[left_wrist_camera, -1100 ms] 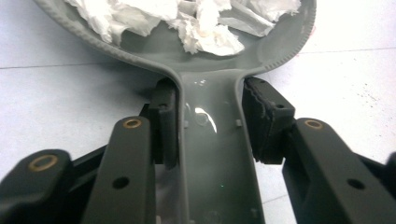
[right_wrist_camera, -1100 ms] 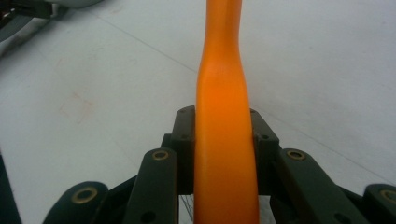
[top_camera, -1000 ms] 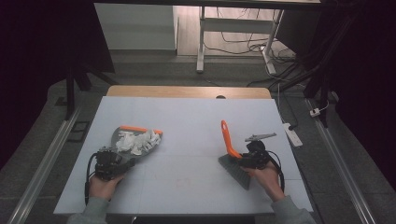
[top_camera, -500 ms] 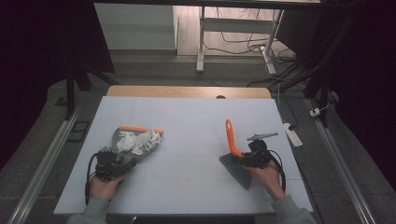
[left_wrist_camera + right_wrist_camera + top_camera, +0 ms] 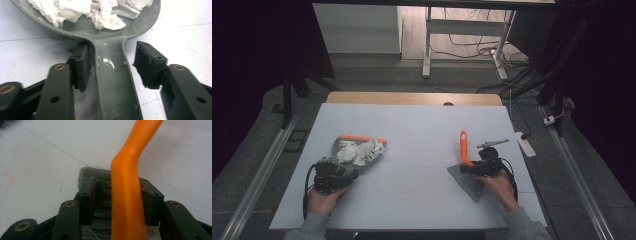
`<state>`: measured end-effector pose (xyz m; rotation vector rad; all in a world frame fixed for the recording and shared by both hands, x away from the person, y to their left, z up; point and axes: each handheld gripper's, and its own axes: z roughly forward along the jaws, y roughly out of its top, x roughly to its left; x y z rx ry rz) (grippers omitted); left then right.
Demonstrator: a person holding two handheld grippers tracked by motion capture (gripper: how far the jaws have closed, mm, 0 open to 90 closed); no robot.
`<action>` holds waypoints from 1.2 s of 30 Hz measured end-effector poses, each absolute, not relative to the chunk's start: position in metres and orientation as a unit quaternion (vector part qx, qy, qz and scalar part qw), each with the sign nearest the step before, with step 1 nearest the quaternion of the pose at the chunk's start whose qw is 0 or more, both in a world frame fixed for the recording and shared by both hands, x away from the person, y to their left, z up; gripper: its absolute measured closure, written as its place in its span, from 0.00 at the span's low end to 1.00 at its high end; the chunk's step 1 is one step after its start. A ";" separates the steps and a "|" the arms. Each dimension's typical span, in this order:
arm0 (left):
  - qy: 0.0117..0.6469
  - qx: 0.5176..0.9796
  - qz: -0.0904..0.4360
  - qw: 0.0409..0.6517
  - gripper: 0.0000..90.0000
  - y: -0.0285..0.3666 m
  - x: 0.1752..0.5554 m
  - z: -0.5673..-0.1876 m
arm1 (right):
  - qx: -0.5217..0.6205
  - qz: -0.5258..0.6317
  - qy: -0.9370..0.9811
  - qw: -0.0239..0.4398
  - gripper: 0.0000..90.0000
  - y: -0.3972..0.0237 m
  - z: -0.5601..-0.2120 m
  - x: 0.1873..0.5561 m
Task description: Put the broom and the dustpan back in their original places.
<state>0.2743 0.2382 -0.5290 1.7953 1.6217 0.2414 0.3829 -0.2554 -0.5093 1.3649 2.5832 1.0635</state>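
The grey dustpan [image 5: 343, 150] lies flat on the white table [image 5: 422, 125] and serves as the reference point. Its bowl holds a heap of crumpled white paper scraps [image 5: 359, 151], and an orange strip [image 5: 361, 138] edges the far side of the bowl.

The left gripper [image 5: 110, 61] sits at the near end of the dustpan, astride its handle [image 5: 113, 82]. Its jaws stand apart: the left pad lies close against the handle edge, while the right pad shows a clear gap. The handle is not clamped.

Well to the right of the dustpan, the right gripper [image 5: 117, 202] appears to grip the orange handle [image 5: 127, 190] of a hand brush, both pads seeming to press its sides. The grey bristles [image 5: 93, 173] rest toward the table surface beyond the jaws.

Risks, as judged:
- If the dustpan is lifted with the jaws unclosed, the handle may slip and the bowl tip, spilling the scraps onto the table.
- The scraps are light and piled loosely near the rim; a jolt could scatter them.
- The smooth, curved brush handle may rotate between the pads under a sideways load.
- The syringe-like item [image 5: 493, 143] beyond the brush could be knocked.
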 end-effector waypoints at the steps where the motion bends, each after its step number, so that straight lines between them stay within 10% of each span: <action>1: 0.625 0.692 0.092 0.349 0.49 0.238 0.274 -0.529 | 0.441 0.340 0.831 0.016 0.56 -0.256 -0.510 0.384; 13: 0.615 0.700 0.114 0.344 0.29 0.238 0.264 -0.522 | 0.462 0.320 0.825 0.063 0.50 -0.256 -0.504 0.382; 36: 0.490 0.770 0.120 0.391 0.37 0.227 0.252 -0.491 | 0.376 0.370 0.842 0.118 0.53 -0.259 -0.485 0.352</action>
